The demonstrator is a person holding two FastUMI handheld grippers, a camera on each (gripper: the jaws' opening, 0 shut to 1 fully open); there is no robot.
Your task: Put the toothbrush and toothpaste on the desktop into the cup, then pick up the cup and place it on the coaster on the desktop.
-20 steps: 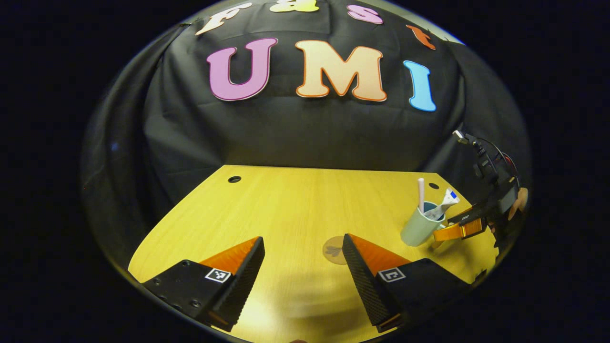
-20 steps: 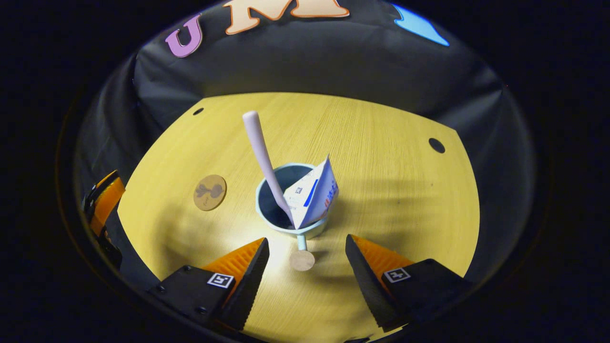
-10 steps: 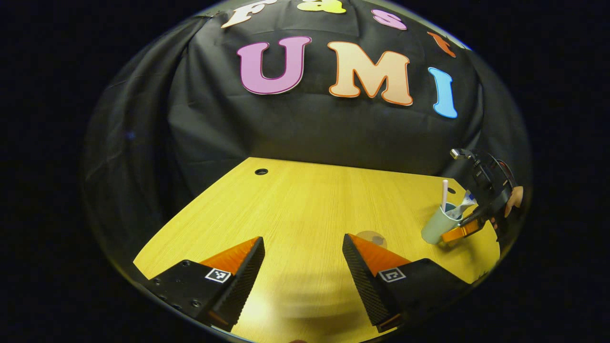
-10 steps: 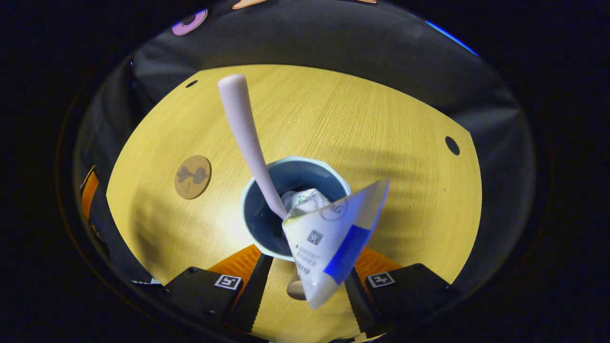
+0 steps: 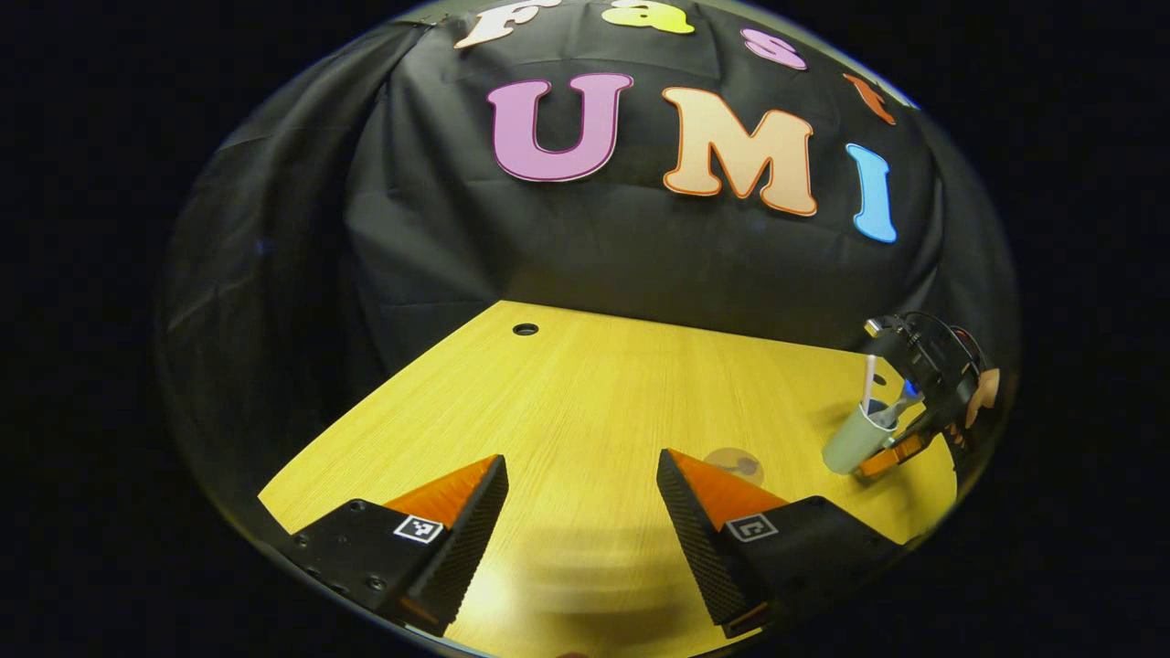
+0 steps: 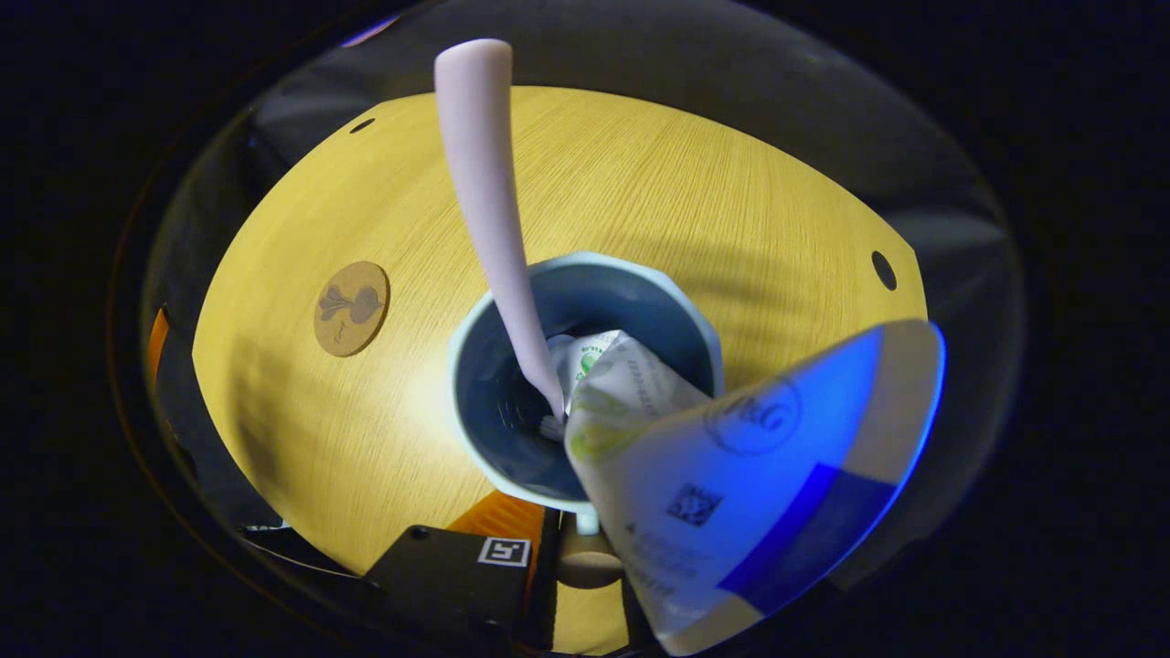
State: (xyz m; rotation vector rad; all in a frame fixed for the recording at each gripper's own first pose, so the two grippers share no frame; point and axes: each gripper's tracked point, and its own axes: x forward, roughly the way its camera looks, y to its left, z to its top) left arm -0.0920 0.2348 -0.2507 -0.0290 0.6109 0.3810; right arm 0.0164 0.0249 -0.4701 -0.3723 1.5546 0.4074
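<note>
A pale blue cup (image 6: pixel 475 429) stands on the yellow desktop (image 6: pixel 713 201), seen from above and very near in the right gripper view. A pink toothbrush (image 6: pixel 484 183) and a white-and-blue toothpaste tube (image 6: pixel 777 475) lean out of it. My right gripper (image 6: pixel 590 585) is shut on the cup's handle knob; the tube hides its right finger. In the left gripper view the cup (image 5: pixel 848 443) sits at the far right with the right gripper (image 5: pixel 891 450) at its side. The round brown coaster (image 5: pixel 736 461) lies left of the cup. My left gripper (image 5: pixel 580 512) hangs open over the near desktop.
A hand (image 5: pixel 985 393) holds the right gripper at the desk's right end. The desktop has a cable hole at the back left (image 5: pixel 526 329) and one at the back right (image 6: pixel 884 270). Black cloth walls stand behind and beside the desk.
The right gripper has moved in on the cup and its fingers have narrowed onto the handle. The left gripper's view has swung leftward, so cup and coaster sit farther right.
</note>
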